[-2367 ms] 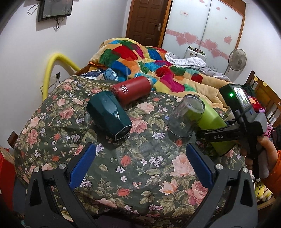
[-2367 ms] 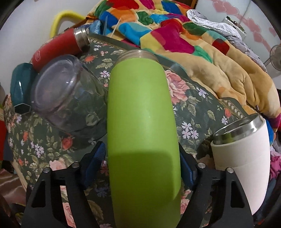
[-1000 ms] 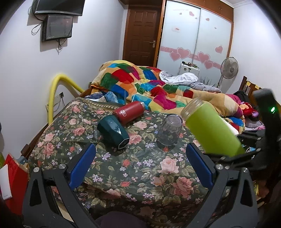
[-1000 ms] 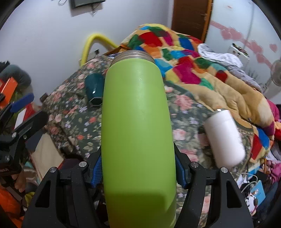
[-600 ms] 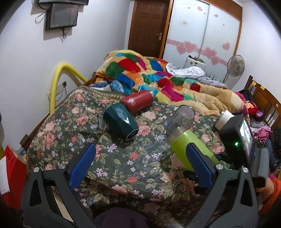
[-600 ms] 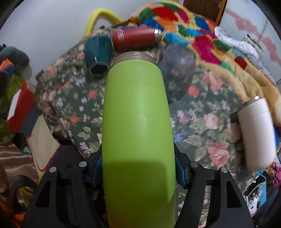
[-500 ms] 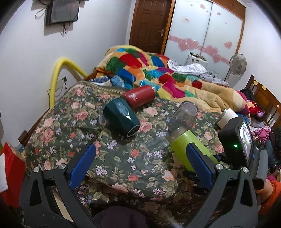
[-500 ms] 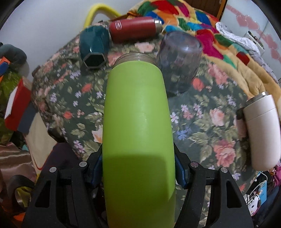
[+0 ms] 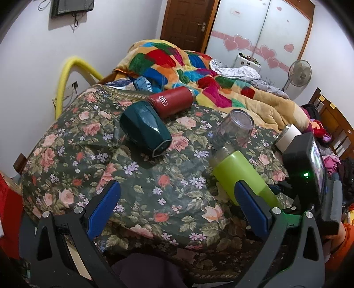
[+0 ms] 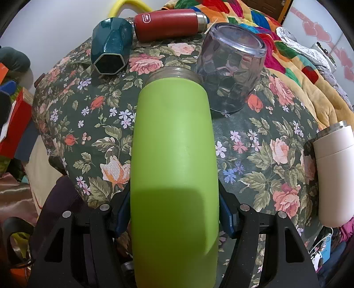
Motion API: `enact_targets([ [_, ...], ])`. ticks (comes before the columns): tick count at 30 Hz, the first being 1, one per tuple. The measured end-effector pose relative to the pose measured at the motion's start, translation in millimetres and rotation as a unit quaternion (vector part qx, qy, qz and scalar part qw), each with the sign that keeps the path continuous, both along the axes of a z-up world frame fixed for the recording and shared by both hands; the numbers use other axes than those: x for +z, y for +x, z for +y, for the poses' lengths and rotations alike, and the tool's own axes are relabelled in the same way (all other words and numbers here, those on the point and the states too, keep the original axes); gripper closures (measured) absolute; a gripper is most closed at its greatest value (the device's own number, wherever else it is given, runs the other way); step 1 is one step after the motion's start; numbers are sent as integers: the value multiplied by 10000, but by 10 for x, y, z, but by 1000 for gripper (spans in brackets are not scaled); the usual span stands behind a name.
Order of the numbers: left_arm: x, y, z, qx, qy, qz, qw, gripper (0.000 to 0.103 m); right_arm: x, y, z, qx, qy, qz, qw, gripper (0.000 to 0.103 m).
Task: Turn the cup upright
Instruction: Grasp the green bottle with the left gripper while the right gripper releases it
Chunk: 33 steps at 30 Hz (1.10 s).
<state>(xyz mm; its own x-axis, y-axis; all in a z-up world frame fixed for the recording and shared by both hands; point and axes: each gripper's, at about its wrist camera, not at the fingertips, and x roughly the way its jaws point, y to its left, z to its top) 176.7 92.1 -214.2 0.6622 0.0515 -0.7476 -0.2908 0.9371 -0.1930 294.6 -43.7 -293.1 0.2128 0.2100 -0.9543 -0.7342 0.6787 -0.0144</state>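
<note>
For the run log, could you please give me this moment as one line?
right gripper: shut on lime-green cylindrical cup, tilted over floral cloth | left gripper: open, holding nothing | upside-down clear glass tumbler: beside cup mouth

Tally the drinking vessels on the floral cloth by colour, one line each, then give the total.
Green: 1, the green cup, clamped in the right gripper
Red: 1, the red flask, lying on its side
Teal: 1, the teal cup, lying on its side
Clear: 1, the glass tumbler, mouth down
White: 1, the white cup, at the cloth's edge
Total: 5
</note>
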Motion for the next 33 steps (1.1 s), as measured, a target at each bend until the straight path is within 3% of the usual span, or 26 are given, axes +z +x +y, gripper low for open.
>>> enact_targets([
  [7, 28, 54, -123, -138, -44, 98, 9998, 0, 294, -129, -193, -30, 405, -81, 9991, 40],
  [13, -92, 214, -223, -264, -623, 408, 9969, 3, 678, -329, -544, -262, 842, -468, 9950, 39],
  [17, -215, 388, -411, -460, -764, 748, 9932, 9, 892, -402, -857, -635, 1065, -822, 9889, 36],
  [25, -458, 748, -595, -367, -1318, 1477, 9795, 13, 1066, -528, -1295, -1328, 1250, -1476, 9721, 35],
  [29, -621, 922, -655, -335, -1793, 1910, 9645, 15, 1053, -607, -1440, -1492, 1385, -1555, 9666, 35],
  [33, -742, 1044, -728, -162, -1695, 2284, 9586, 16, 999, -648, -1547, -1612, 1566, -1413, 9641, 34],
])
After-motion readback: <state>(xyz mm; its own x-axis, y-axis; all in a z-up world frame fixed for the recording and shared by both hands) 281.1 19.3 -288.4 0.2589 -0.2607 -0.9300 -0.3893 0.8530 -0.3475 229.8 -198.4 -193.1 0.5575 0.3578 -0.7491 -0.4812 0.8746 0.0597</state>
